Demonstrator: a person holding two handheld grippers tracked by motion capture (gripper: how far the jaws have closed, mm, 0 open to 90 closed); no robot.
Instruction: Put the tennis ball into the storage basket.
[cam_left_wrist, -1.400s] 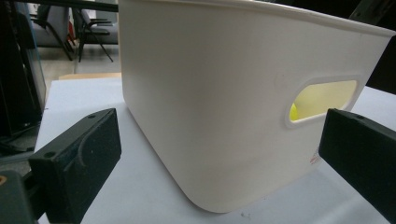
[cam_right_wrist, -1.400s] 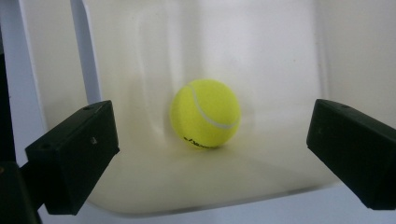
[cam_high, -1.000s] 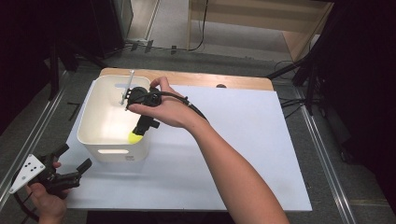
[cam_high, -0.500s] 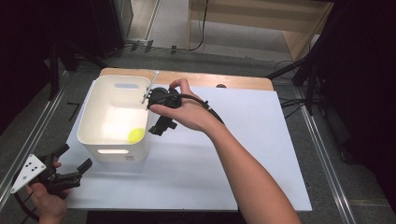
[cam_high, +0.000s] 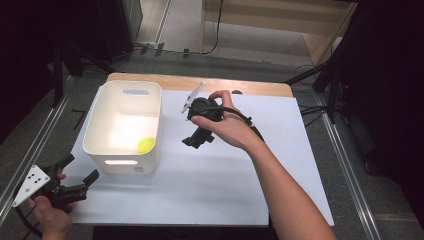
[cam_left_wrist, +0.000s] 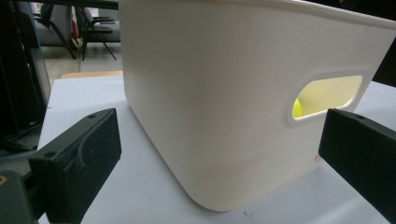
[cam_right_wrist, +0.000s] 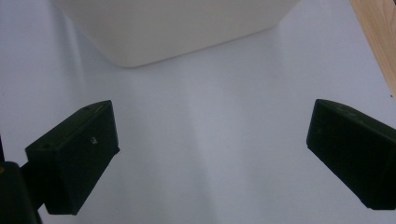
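Near edge: left claw (cam_high: 75, 179) wide open, empty, resting low on white desk sheet (cam_high: 210, 190), aimed at bin's handle slot. Risk: bumping white bin (cam_high: 102, 145) if pushed forward, shifting it. Yellow ball (cam_high: 146, 145) inside bin, at near right corner, visible through slot. Farther: right claw (cam_high: 196, 141) spread wide, holding nothing, hovering over sheet just right of bin.

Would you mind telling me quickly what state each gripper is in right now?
Left gripper: open, holding nothing, beside the white bin.
Right gripper: open, holding nothing, above the white table sheet.
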